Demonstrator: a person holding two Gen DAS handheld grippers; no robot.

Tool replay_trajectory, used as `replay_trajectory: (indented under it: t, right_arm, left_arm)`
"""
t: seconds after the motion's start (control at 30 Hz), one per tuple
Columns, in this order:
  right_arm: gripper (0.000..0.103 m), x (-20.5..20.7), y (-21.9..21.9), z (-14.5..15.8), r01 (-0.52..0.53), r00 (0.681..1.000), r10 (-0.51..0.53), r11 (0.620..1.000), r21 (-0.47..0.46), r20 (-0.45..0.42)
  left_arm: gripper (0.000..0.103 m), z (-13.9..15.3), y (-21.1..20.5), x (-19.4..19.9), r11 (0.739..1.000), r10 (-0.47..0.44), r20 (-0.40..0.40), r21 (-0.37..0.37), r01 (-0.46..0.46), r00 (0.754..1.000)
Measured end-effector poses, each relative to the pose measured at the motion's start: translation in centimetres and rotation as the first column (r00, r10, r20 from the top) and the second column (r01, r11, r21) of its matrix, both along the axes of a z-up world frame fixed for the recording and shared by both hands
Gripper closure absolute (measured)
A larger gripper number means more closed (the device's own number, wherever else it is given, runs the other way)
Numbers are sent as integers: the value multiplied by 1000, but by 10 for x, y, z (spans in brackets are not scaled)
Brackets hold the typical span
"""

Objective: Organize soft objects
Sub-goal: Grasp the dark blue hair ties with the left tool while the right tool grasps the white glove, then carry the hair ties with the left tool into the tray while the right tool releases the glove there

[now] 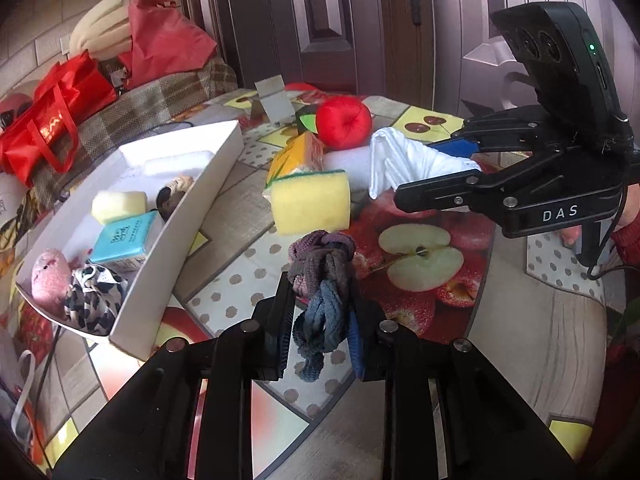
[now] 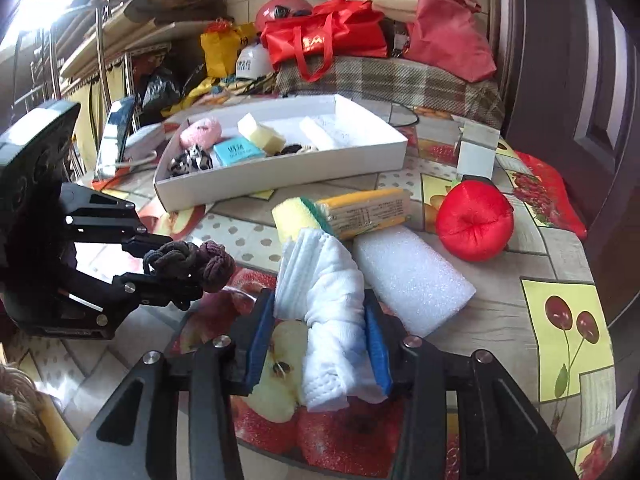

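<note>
**Both grippers loaded over the counter**

Left gripper (image 1: 320, 316): jaws clamped on a knotted braided cord (image 1: 322, 280) — purple-brown at the far end, blue-grey near the pads. The knot is held clear above the counter (image 1: 248, 248), in front of the yellow sponge (image 1: 310, 202).

Right gripper (image 2: 320, 344): jaws clamped on a rolled white cloth (image 2: 328, 296), blue pads pressing it from both sides. The cloth stands up between the pads, its loose folded end fanning out toward the sponge.

Loose items on the fruit-print counter: yellow sponge with green scouring face, leaning against a yellow carton (image 2: 368, 212); white foam block (image 2: 412, 276) just beside the cloth; red plush apple (image 2: 474, 220) to the right of the carton.

White tray (image 2: 280, 176) at the far left — contents: pink plush piece (image 2: 200, 132), black-and-white patterned fabric (image 2: 190, 162), blue tissue pack (image 2: 238, 152), pale yellow sponge block (image 2: 260, 132), white foam strip (image 2: 316, 132), and a small dark item I cannot identify.
</note>
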State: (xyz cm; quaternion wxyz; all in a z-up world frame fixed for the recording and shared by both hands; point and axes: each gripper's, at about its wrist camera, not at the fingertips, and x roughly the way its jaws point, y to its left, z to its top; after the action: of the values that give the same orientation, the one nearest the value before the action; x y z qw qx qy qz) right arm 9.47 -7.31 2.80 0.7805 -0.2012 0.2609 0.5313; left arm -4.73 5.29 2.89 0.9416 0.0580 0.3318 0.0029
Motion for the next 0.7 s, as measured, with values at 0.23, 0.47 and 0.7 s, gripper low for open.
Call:
replay_trajectory:
  t: [0.23, 0.47, 0.7]
  right_arm:
    - [60, -16, -4, 13, 18, 999, -23, 992, 126, 38]
    - [60, -26, 16, 17, 48, 997, -59, 975, 217, 44]
    - [60, -29, 49, 18, 79, 995, -91, 965, 249, 37]
  left_arm:
    - [81, 18, 26, -29, 988, 150, 178, -58, -142, 973]
    - [80, 27, 57, -44, 943, 329, 296, -46, -331, 896]
    - [80, 26, 87, -45, 904, 421, 316, -68, -422, 850]
